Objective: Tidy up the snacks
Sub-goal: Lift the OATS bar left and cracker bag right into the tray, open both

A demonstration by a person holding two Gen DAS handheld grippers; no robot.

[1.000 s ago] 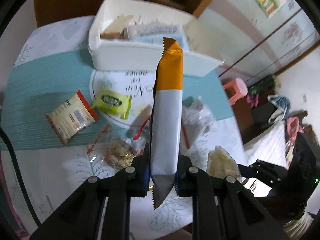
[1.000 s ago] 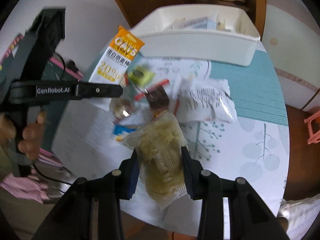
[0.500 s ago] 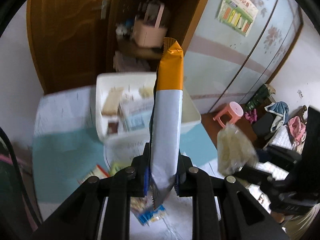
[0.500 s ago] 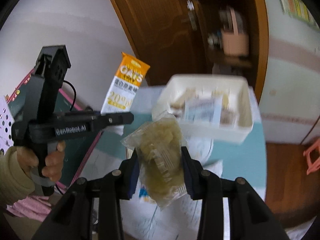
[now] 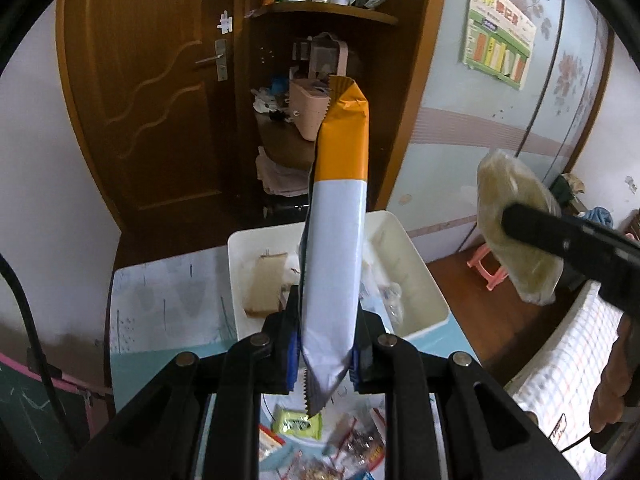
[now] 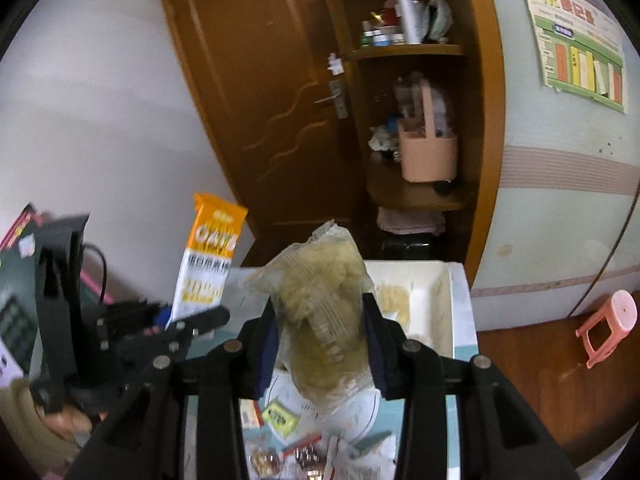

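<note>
My left gripper [image 5: 325, 354] is shut on the bottom end of a long orange-and-white oat bar packet [image 5: 335, 248], held upright above the table. It also shows in the right wrist view [image 6: 210, 258]. My right gripper [image 6: 322, 344] is shut on a clear bag of yellowish snack [image 6: 324, 312], raised in the air; that bag shows at the right of the left wrist view [image 5: 516, 224]. The white bin [image 5: 420, 276] holding several packets lies below and ahead of both grippers, and shows in the right wrist view [image 6: 456, 304].
Several loose snack packets lie on the patterned tablecloth below, among them a green packet [image 5: 298, 424]. A wooden door [image 5: 152, 92] and corner shelves with a pink basket [image 6: 428, 156] stand behind the table. A pink stool [image 6: 608, 324] is on the floor at right.
Both grippers have lifted and tilted up with their packets. The table and bin have dropped lower in both views, and the door and shelves now fill the frames.
</note>
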